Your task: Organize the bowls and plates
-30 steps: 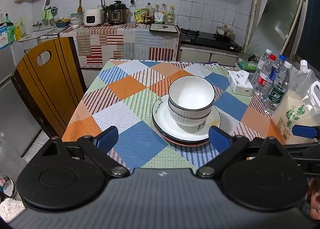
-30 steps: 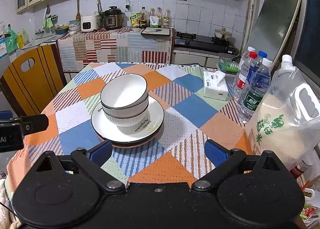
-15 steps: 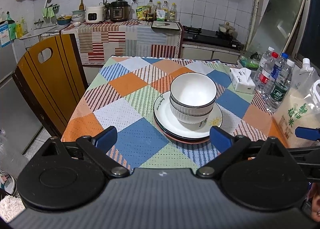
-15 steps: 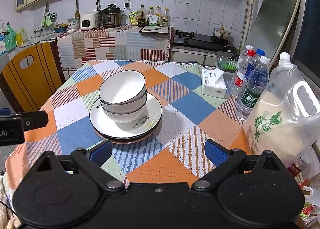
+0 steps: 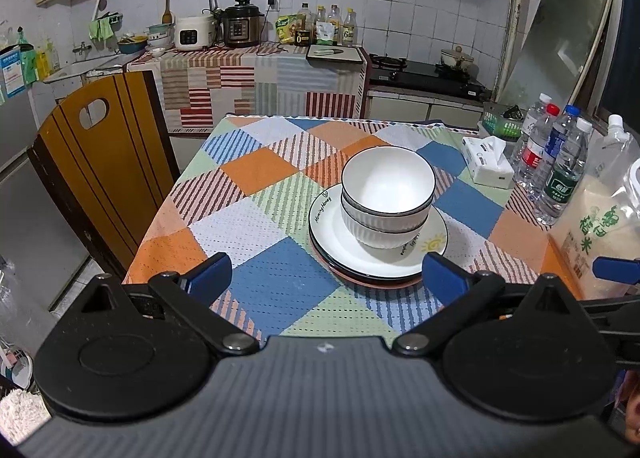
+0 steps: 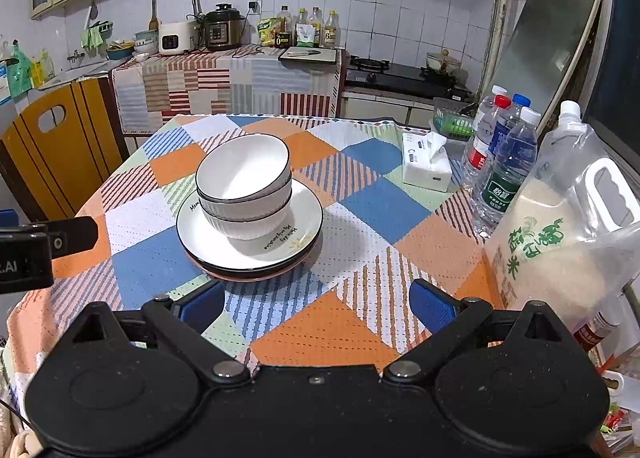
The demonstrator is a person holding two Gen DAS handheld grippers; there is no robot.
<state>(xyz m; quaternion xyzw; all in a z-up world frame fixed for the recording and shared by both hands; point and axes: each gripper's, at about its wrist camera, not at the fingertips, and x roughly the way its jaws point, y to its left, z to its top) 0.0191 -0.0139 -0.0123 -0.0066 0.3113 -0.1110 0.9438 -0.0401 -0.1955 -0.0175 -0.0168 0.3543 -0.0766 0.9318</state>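
Black left tongs (image 5: 325, 277), blue pads (image 5: 208, 277), silver pivot screws, perhaps skin bottom-right

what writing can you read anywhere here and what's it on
"Morning Honey": top plate rim, left wrist view.
"Hello day My only sunshine": same plate, right wrist view; small, partly uncertain.
Green Chinese characters, apparently "稻米": rice bag.
"0": dark bottle on the counter.
Water bottle labels, tissue pack: too small to read.
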